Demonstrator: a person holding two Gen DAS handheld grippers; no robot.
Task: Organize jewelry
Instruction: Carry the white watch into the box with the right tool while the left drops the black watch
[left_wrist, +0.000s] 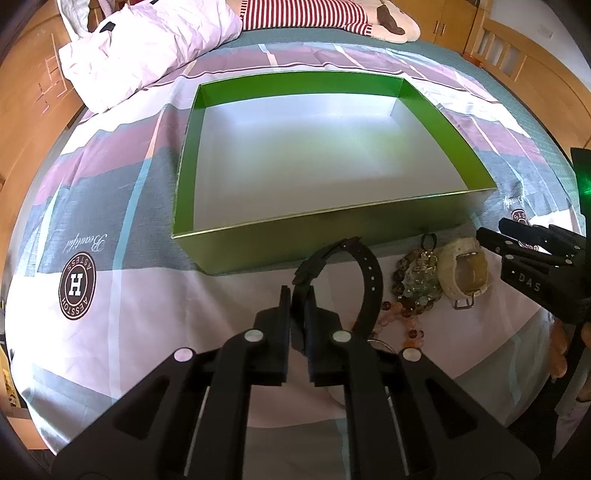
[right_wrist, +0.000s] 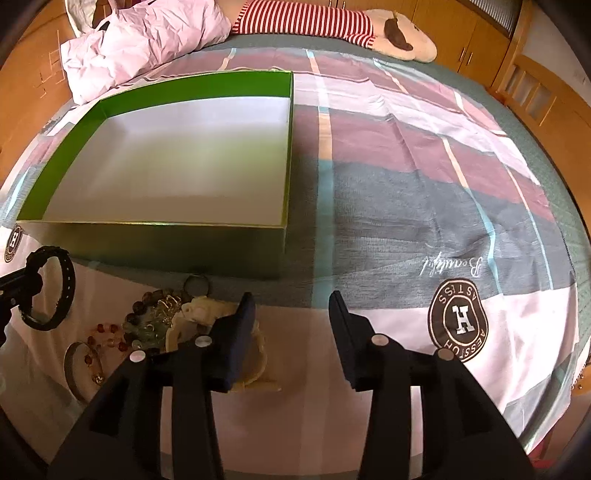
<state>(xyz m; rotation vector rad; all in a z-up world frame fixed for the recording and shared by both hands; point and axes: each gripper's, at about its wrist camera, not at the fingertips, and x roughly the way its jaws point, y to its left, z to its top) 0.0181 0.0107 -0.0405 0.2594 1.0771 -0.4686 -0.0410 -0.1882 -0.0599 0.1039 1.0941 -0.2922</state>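
Green box (left_wrist: 325, 236) fills frame centre, open and bare inside, directly beyond the L gripper (left_wrist: 298, 295), whose fingers are clamped on a black watch (left_wrist: 364, 273), strap looping up-right toward the box's near wall. R gripper (right_wrist: 291, 299), fingers spread w/ nothing between, sits lower centre beside bead bracelets (right_wrist: 147, 321).

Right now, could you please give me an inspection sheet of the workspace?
Surface: bed sheet, patchwork print with round logos.
Job's things: green box open, nothing seen inside; black watch lifted off the sheet; bead bracelets and cream watch heaped in front of the box.
Clutter: white quilt, striped plush toy at the far edge.
Grippers: left gripper shut on the black watch; right gripper open, holding nothing.
Cables: nothing seen.
Surroundings: wooden cabinets.
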